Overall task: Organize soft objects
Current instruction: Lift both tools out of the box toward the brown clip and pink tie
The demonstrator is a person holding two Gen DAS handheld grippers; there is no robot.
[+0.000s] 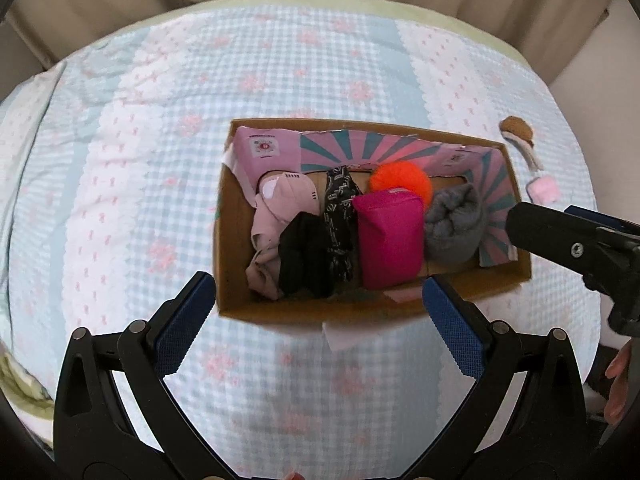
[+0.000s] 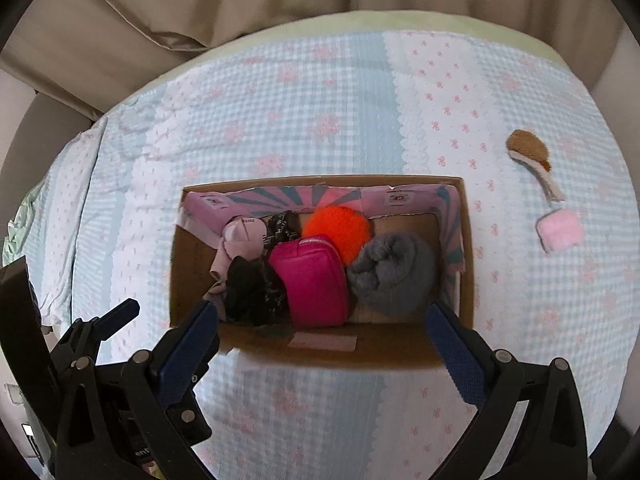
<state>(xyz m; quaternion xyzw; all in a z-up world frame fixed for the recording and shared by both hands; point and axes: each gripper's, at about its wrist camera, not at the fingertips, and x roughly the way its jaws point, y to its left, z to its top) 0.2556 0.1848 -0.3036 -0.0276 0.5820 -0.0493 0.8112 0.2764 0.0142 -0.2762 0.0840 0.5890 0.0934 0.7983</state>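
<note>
A cardboard box (image 1: 234, 240) (image 2: 400, 354) sits on the bed. It holds a pink cloth (image 1: 276, 208), a black cloth (image 1: 304, 256), a magenta pouch (image 1: 390, 236) (image 2: 314, 280), an orange pom-pom (image 1: 400, 178) (image 2: 338, 230) and a grey rolled cloth (image 1: 454, 224) (image 2: 392, 270). A brown plush drumstick (image 2: 528, 150) (image 1: 518, 132) and a small pink plush (image 2: 560, 230) (image 1: 544, 190) lie on the bed right of the box. My left gripper (image 1: 320, 312) is open and empty over the box's near wall. My right gripper (image 2: 322, 338) is open and empty over the box's near edge.
The bed has a blue and pink quilt (image 1: 200, 80) (image 2: 320, 100). Beige curtains (image 2: 240, 0) hang behind it. The right gripper's finger (image 1: 560, 236) shows at the box's right end in the left wrist view. The left gripper (image 2: 100, 328) shows at the lower left in the right wrist view.
</note>
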